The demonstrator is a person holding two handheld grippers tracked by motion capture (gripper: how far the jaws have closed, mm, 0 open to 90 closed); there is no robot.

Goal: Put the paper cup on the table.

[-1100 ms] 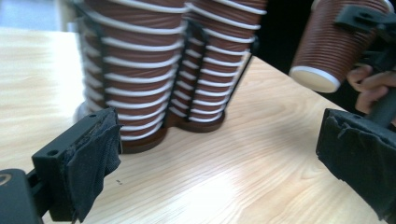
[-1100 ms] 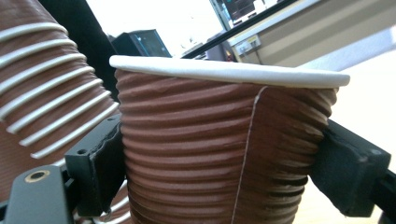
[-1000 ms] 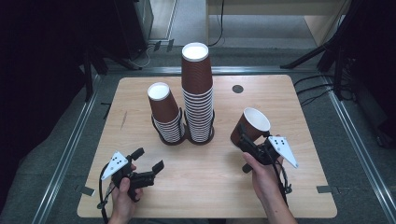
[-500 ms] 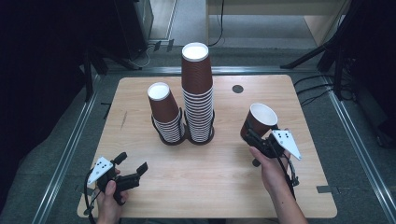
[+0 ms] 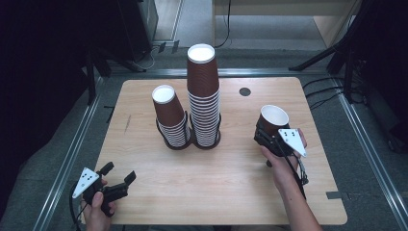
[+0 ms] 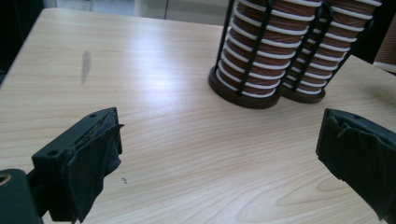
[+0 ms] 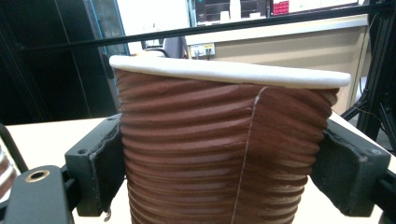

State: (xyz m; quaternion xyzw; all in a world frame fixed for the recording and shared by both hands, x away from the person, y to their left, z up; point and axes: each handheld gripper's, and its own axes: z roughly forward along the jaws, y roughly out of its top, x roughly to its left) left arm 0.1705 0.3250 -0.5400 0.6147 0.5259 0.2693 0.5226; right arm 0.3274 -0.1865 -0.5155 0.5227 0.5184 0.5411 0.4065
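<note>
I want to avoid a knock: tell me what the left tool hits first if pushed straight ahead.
Probably the shorter cup stack in its black wire holder. The left tool is open over bare table, and that holder's base sits nearest in its line, though depth is uncertain.

The high view looks down on the whole table. The left gripper view sits low, facing the cup stacks, which both show

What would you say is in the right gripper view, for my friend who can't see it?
A brown ribbed paper cup with a white rim stands upright up close, squeezed between the two black pads of the right tongs. Behind it are a pale table edge and a dim room.
</note>
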